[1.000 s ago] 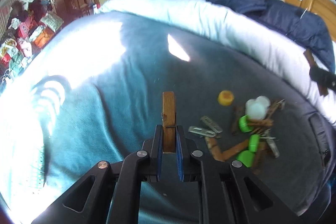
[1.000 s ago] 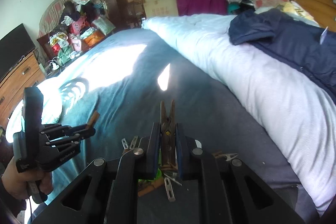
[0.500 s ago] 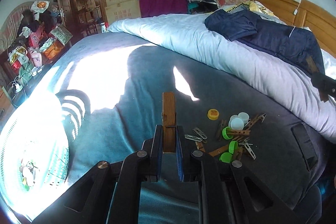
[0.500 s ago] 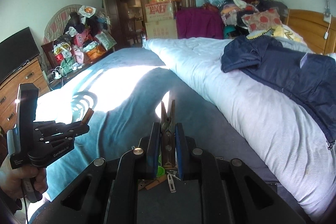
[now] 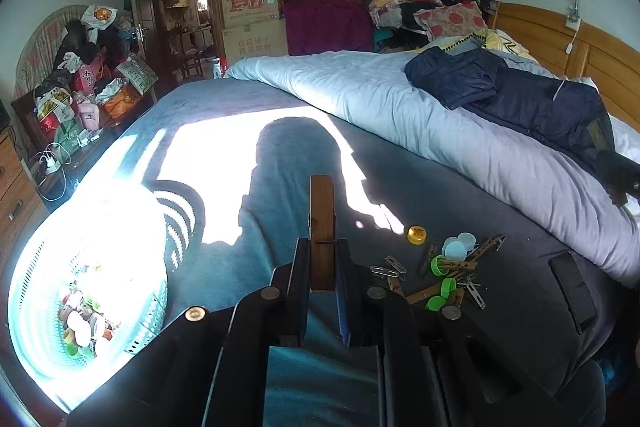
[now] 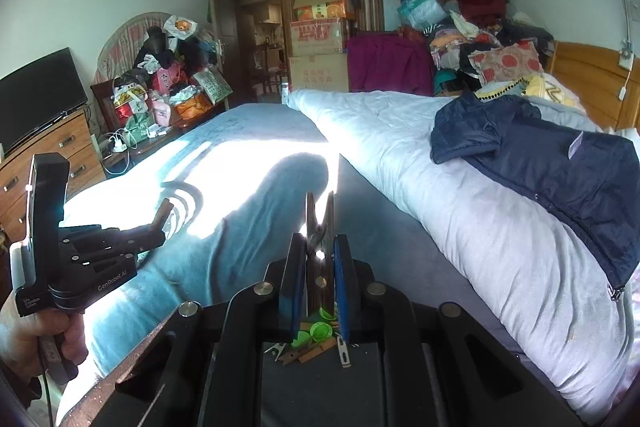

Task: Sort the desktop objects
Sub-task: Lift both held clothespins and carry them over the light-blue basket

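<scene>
My left gripper [image 5: 322, 259] is shut on a brown wooden clothespin [image 5: 322, 223] that sticks out forward above the blue bedspread. The same left gripper [image 6: 158, 227] shows at the left of the right wrist view, held by a hand [image 6: 28, 323]. My right gripper [image 6: 320, 267] is shut on a darker wooden clothespin [image 6: 320, 223], its two prongs pointing up. On the dark mat to the right lies a pile [image 5: 452, 275] of clothespins, green, white and yellow bottle caps and metal clips. A pale green perforated basket [image 5: 152, 311] with caps inside sits at the lower left.
A rolled white quilt [image 5: 440, 123] with a navy jacket [image 5: 528, 103] on it runs along the right. A black phone-like slab [image 5: 574, 291] lies at the mat's right edge. Drawers with a TV [image 6: 36, 99], bags and boxes line the far side.
Both grippers have risen and tilted up with their clothespins still clamped. The pile now looks smaller and lower in view, and the basket has come into the left wrist view.
</scene>
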Demonstrator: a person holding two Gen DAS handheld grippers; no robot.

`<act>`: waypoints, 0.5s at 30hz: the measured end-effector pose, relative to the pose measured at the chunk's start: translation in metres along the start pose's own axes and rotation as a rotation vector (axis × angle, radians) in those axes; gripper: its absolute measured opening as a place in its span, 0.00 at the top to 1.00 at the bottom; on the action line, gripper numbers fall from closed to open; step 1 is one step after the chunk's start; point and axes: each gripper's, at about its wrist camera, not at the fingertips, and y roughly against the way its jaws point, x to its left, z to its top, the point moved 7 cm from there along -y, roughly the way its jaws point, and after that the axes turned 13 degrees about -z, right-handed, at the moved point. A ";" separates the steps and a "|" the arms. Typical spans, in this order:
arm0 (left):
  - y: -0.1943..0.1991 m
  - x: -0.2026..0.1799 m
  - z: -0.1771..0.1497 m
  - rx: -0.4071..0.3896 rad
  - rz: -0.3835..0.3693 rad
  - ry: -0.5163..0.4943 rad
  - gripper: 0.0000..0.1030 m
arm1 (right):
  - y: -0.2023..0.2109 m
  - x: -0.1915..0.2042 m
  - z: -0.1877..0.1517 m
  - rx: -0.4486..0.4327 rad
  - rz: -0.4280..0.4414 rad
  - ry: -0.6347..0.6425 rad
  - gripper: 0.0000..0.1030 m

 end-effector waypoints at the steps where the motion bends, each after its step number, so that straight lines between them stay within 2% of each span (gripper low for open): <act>1: 0.001 0.001 0.001 -0.004 0.006 0.001 0.88 | 0.001 0.003 0.001 -0.003 0.002 0.006 0.87; 15: 0.018 0.054 -0.003 -0.006 0.099 0.074 0.88 | -0.007 0.057 0.009 0.025 0.087 0.021 0.87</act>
